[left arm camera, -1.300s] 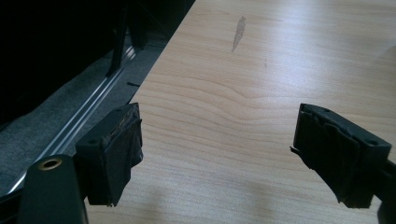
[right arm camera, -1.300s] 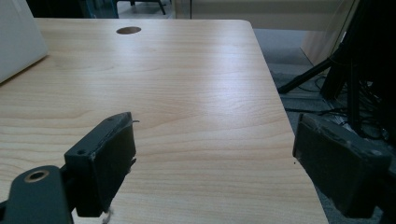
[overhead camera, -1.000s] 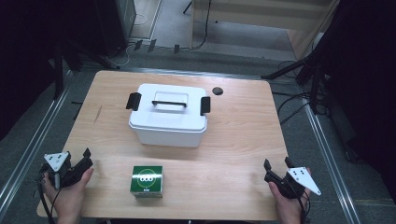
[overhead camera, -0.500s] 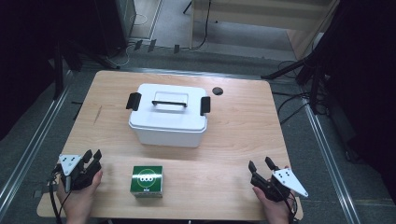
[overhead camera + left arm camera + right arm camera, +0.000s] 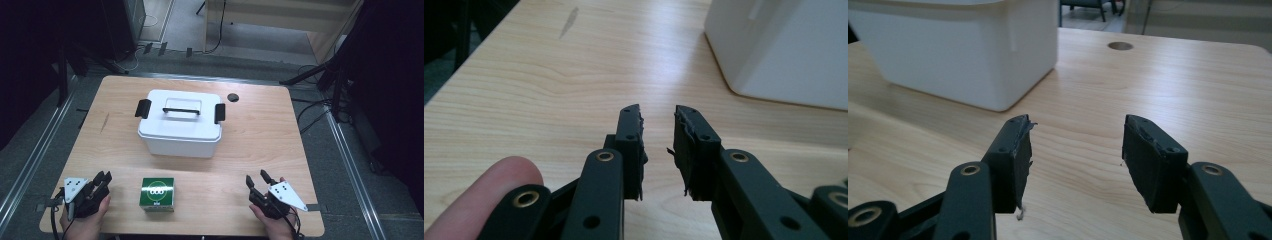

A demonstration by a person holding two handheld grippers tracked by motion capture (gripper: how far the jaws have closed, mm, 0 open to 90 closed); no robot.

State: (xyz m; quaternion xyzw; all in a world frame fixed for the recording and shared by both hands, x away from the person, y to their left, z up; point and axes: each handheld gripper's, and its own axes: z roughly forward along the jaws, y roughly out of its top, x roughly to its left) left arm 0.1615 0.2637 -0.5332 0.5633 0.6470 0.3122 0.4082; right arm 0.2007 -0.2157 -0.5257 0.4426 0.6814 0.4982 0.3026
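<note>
One white bin (image 5: 180, 131), one green box (image 5: 157, 193), two grippers.

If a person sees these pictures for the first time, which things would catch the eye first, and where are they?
The white lidded box with a black handle and black side clasps stands out at the middle of the wooden table. Nearer the person, a small green box sits at the front edge. The left gripper and right gripper flank it, both with nothing between their jaws, which have just been closing.

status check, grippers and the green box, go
Left gripper and right gripper closing in, both empty. Green box untouched between them. White bin behind, path clear.
</note>
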